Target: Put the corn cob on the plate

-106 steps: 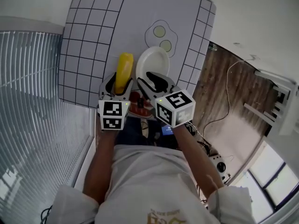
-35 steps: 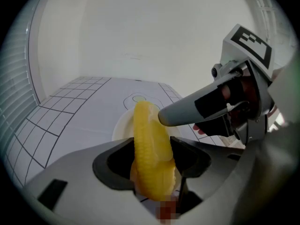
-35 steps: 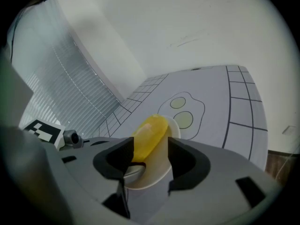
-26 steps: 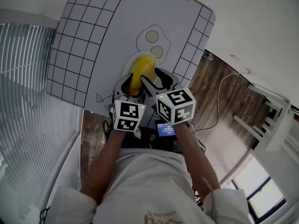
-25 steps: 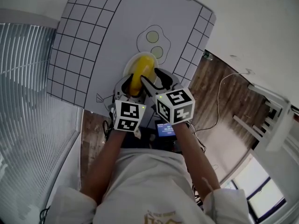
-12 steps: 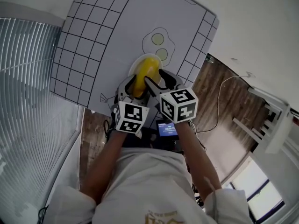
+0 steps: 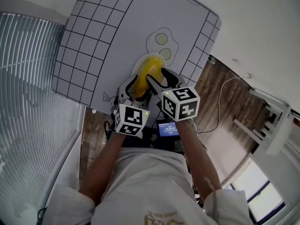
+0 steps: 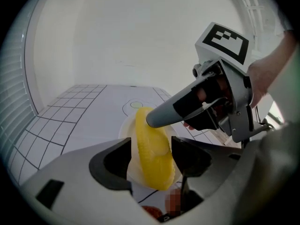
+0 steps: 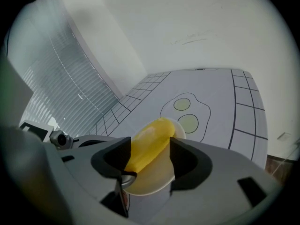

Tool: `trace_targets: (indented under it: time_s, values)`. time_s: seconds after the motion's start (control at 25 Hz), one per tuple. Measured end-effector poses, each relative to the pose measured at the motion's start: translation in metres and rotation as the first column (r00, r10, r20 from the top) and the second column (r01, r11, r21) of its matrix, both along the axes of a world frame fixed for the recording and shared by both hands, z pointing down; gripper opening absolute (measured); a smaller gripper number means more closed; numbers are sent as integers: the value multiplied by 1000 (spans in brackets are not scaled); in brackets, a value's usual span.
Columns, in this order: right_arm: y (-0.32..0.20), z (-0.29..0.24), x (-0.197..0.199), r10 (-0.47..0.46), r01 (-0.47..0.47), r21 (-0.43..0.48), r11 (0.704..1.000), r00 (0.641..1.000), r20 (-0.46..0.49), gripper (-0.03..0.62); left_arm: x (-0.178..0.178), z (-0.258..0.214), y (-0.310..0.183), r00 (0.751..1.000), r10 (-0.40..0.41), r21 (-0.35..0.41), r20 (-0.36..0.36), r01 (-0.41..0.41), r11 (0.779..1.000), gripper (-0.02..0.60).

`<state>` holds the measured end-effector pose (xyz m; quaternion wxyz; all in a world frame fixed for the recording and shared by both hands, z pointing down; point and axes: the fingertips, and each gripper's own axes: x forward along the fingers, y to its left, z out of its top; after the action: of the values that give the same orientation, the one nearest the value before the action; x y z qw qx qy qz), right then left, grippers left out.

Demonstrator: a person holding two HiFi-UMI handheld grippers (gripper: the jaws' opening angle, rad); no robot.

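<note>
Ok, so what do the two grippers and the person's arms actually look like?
The left gripper and right gripper look alike: pale grey moulded shells, tapering fingers with black inner recesses, and on each a white cube printed with black square markers. The person wears a white short-sleeved shirt; the forearms are bare.

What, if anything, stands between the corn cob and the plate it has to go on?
Nothing visible does. The corn cob already lies on the plate, with bare plate showing beside it.
</note>
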<state>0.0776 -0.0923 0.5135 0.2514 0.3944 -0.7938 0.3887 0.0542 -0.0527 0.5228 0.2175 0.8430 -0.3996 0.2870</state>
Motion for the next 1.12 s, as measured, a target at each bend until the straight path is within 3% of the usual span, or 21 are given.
trace_targets:
  time_s: [0.6, 0.88, 1.04, 1.12]
  values:
    - [0, -6, 4, 36, -33, 50, 998, 998, -53, 247, -12, -6, 9, 999, 37, 22, -17, -36, 999, 265]
    - [1, -18, 12, 89, -84, 90, 992, 995, -49, 242, -20, -13, 14, 995, 97, 50, -7, -97, 994, 264]
    - [1, -25, 14, 113, -108, 123, 987, 993, -33, 186, -28, -14, 14, 993, 116, 51, 9, -117, 992, 264]
    - [3, -30, 16, 130, -126, 141, 982, 991, -23, 151, -31, -17, 15, 990, 139, 75, 37, -141, 987, 234]
